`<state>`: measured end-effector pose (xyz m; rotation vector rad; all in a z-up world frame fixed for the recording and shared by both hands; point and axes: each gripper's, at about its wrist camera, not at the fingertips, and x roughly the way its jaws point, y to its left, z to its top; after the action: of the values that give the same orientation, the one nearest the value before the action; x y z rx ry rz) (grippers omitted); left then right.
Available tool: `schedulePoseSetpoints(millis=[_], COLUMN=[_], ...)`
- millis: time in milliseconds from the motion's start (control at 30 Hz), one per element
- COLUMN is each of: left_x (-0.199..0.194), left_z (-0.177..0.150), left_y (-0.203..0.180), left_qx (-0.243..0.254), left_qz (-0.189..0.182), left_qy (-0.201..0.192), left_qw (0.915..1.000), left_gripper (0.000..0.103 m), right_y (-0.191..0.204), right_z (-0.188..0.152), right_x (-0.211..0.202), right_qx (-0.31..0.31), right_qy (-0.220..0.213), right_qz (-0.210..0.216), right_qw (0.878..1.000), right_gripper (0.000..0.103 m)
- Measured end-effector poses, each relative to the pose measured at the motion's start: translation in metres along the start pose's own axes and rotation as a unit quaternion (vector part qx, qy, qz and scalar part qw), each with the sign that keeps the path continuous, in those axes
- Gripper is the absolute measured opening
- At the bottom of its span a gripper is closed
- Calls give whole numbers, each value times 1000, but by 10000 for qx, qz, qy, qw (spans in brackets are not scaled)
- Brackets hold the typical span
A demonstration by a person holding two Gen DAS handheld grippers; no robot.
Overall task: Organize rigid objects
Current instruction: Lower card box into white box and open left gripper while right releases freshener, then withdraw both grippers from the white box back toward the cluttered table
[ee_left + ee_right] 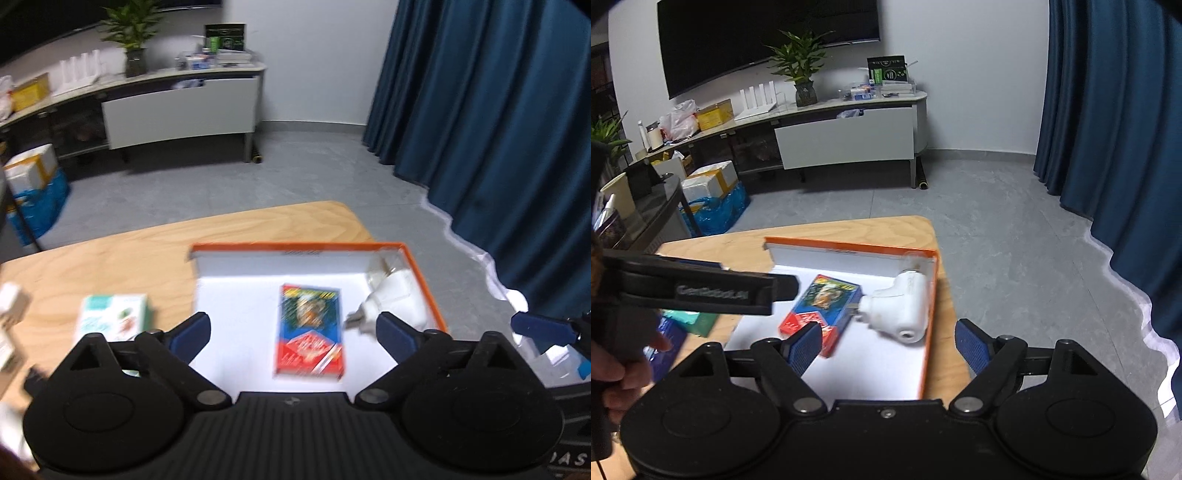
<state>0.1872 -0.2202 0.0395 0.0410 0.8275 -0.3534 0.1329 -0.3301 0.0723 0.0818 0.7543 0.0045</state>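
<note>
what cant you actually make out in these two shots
- Print on the red and blue box: motion blur, both views.
- Green and white carton on the table: blurred in the left wrist view; in the right wrist view the left hand-held gripper hides most of it.
- Near wall of the orange tray: hidden by gripper bodies.

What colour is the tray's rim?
Orange rim, white inside; clearest in the right wrist view.
</note>
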Motion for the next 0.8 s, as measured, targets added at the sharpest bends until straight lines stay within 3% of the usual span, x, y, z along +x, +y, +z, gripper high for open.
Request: schedulePoseSetpoints(millis=[367,800], left_x=[-57,-77], left_z=[-36,-65], left_y=[20,41], left_qx=[-153,-307], left_qz=[516,567], left_qy=[33,91], left_qw=[9985,9979], left_gripper=[103,103], right_y=[38,67], right_z=[-29,-55], right_x=[-33,-37], right_qx=[67,185], right_qy=[51,354], right_qz=[-76,-57], right_qw=[9999,9992], right_gripper=[95,95])
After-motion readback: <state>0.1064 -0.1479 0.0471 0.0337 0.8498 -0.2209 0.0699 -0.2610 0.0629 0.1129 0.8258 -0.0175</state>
